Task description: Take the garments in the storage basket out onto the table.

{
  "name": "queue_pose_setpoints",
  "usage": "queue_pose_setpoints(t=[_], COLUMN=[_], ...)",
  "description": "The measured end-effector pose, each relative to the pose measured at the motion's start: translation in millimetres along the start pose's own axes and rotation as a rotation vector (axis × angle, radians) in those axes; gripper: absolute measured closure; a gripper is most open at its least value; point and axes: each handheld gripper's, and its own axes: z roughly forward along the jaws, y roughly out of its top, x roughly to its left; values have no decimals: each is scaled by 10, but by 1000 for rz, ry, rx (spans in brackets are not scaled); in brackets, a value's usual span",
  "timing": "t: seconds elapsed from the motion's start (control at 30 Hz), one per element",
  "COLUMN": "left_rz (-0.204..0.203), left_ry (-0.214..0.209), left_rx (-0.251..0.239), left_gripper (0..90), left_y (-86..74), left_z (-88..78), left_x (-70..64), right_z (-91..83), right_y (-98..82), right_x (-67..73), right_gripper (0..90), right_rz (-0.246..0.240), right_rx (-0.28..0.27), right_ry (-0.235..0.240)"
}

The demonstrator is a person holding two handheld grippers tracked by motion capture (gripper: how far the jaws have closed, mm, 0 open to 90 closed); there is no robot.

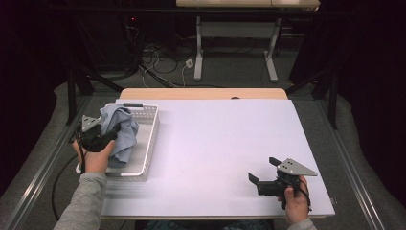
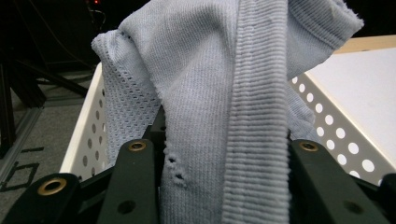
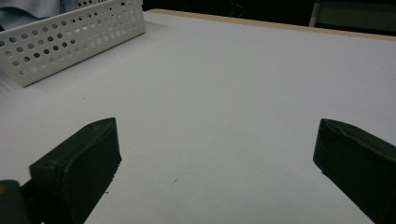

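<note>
A pale blue knitted cloth (image 1: 120,132) hangs bunched over the white perforated basket (image 1: 149,139) at the table's left. My left gripper (image 1: 111,135) is shut on the cloth above the basket; in the left gripper view the knit (image 2: 219,116) fills the gap between both black jaws, and the basket wall (image 2: 88,135) shows behind. My right gripper (image 1: 262,171) rests low near the table's front right corner, open, with bare white tabletop between its jaws (image 3: 215,158).
The white tabletop (image 1: 225,143) spreads wide between the basket and my right hand. The basket's long side (image 3: 70,37) shows far off in the right gripper view. Table legs and cables (image 1: 163,62) lie on the floor beyond the far edge.
</note>
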Motion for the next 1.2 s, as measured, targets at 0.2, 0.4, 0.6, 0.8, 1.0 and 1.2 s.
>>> queue_pose_setpoints(t=[0.2, 0.4, 0.6, 0.8, 1.0, 1.2], left_rz=[-38, -21, 0, 17, 28, 31], left_ry=[-19, -16, -30, -62, -74, -88], left_rx=[-63, -72, -102, -140, -167, -197], left_gripper=[695, 714, 717, 718, 717, 717], left_y=[49, 89, 200, 378, 524, 615], left_z=[-93, -132, -199, -312, -421, -512], left_x=[33, -1, -77, -167, -217, -234], right_z=[4, 4, 7, 4, 4, 11], right_y=[0, 1, 0, 0, -1, -3], right_x=[1, 7, -2, 0, 0, -1], right_gripper=[6, 5, 6, 6, 6, 6], right_rz=[-3, -2, -3, -2, -2, 4], right_rx=[0, -2, -1, 0, 0, -4], right_ry=[3, 2, 5, 3, 3, 7])
